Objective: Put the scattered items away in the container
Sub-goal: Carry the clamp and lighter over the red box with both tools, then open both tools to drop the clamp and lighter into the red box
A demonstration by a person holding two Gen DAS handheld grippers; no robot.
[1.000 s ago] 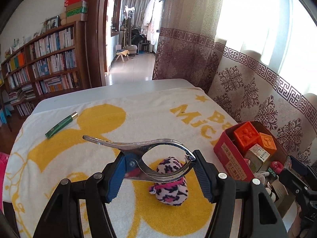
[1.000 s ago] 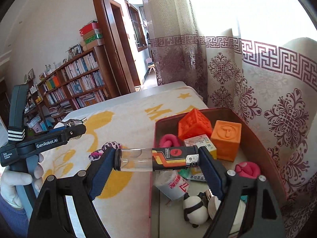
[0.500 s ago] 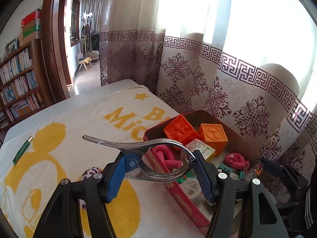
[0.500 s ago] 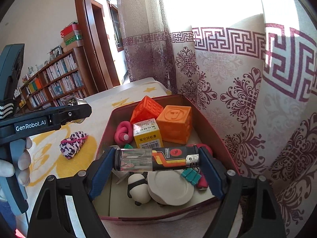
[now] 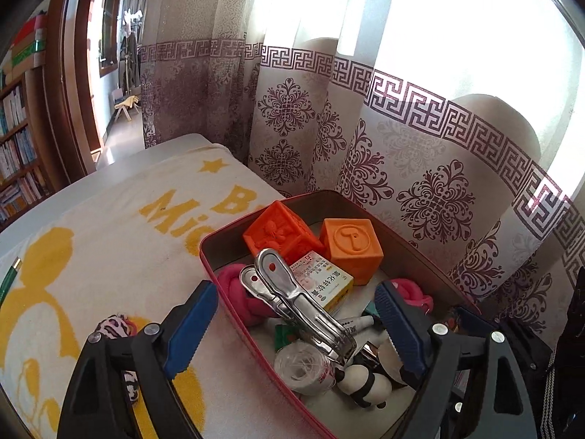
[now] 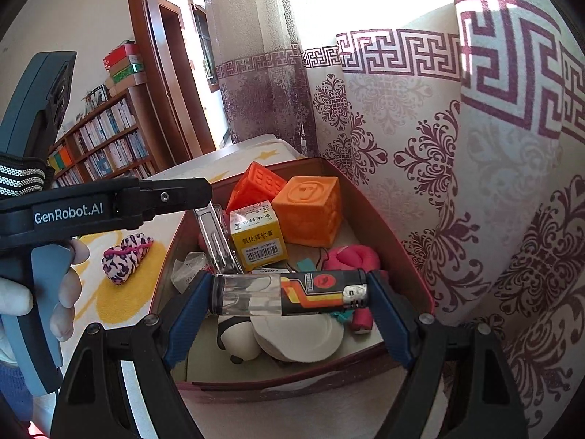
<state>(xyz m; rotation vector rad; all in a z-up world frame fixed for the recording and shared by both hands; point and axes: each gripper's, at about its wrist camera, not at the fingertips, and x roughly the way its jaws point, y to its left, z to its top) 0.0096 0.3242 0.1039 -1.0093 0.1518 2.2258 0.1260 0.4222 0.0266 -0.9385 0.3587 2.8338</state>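
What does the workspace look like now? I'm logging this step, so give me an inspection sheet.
Surface: yellow-and-white towel on the table.
Job's things: red box holds blocks, a carton and toys; metal clip lies in it; leopard pouch and green pen are on the towel.
Clutter: nothing seen.
Grippers: left gripper open over the box; right gripper shut on lighter.
Cables: nothing seen.
Surroundings: patterned curtain, bookshelf.

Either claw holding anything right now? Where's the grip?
Right claw is shut on the lighter, pinched end to end, over the box. Left claw is open; the metal clip lies in the box.
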